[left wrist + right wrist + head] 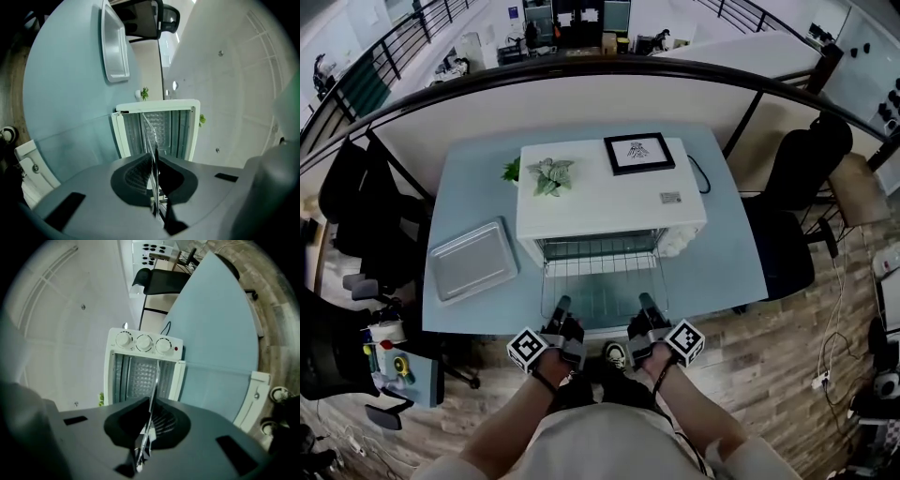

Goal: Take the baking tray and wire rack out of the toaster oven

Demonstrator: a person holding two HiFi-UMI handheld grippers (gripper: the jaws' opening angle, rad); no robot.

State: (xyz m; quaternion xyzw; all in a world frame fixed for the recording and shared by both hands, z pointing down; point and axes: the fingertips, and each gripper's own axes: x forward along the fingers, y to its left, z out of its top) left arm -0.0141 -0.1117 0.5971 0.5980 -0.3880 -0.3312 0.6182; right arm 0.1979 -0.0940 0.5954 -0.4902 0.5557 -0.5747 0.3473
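I am holding the one wire rack by its near edge with both tools: the left gripper and the right gripper are each clamping down on that front bar, jaws closed tight on the thin metal. In the left gripper view the rack is showing edge-on as a bright sliver running from the dark pads into the oven, and the right gripper view is showing the same between its own pads. The rack is a silver rectangle of thin parallel wires inside a heavier frame. It is sticking partway out of the open front of the oven toward me, roughly level, its far end inside. The one baking tray is lying flat on the table to the left of the oven, apart from it. It is a shallow dull-grey metal pan with rounded corners and a raised rim. The oven is a white box with three round knobs in a row. One small leafy plant and one black picture frame are resting on its top.
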